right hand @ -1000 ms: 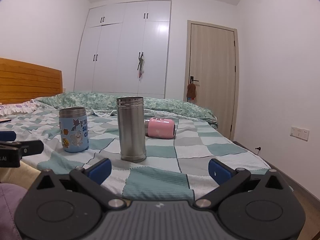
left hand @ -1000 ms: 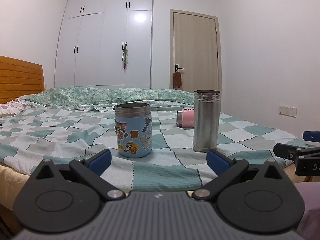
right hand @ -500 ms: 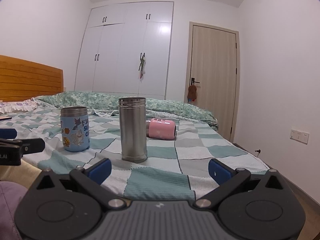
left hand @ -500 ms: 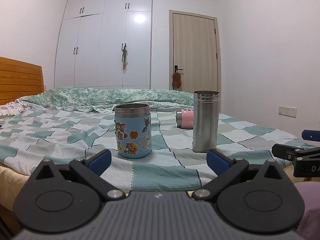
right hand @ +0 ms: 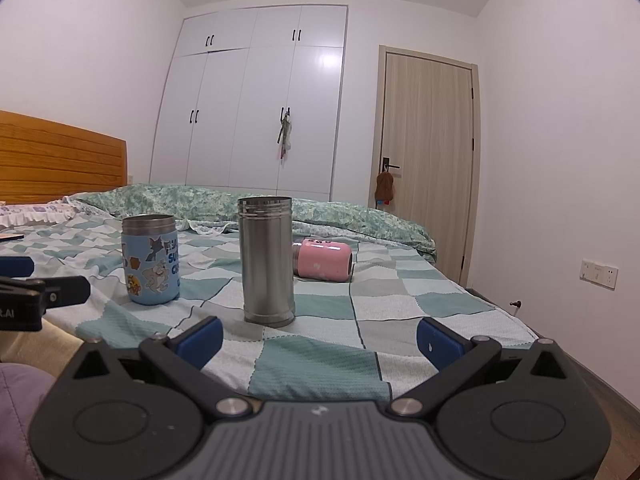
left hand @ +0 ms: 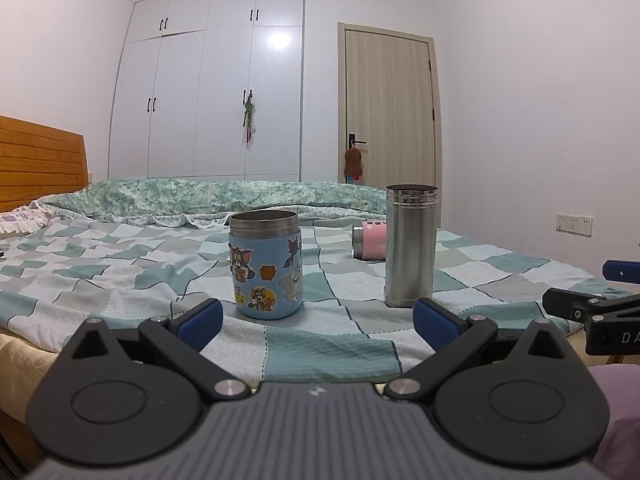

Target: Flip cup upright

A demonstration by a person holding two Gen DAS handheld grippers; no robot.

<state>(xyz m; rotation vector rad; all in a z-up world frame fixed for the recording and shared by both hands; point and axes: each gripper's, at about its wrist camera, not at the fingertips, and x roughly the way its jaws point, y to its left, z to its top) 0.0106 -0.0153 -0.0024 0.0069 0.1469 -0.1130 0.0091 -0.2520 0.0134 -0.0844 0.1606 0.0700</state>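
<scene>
1. The pink cup (right hand: 323, 265) lies on its side on the bed (right hand: 400, 304), at 1 o'clock behind the upright steel flask (right hand: 267, 264); it alone needs flipping.
2. The blue cartoon cup (left hand: 265, 266) stands upright.
3. Left claw (left hand: 316, 318) and right claw (right hand: 319, 338) are both spread wide, grasping nothing, short of the cups, probably ready to approach.

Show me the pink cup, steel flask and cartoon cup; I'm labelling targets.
pink cup (right hand: 324, 265), right wrist view, on its side wall.
steel flask (right hand: 267, 264), right wrist view, mid body.
cartoon cup (left hand: 266, 276), left wrist view, sticker-covered front.
</scene>
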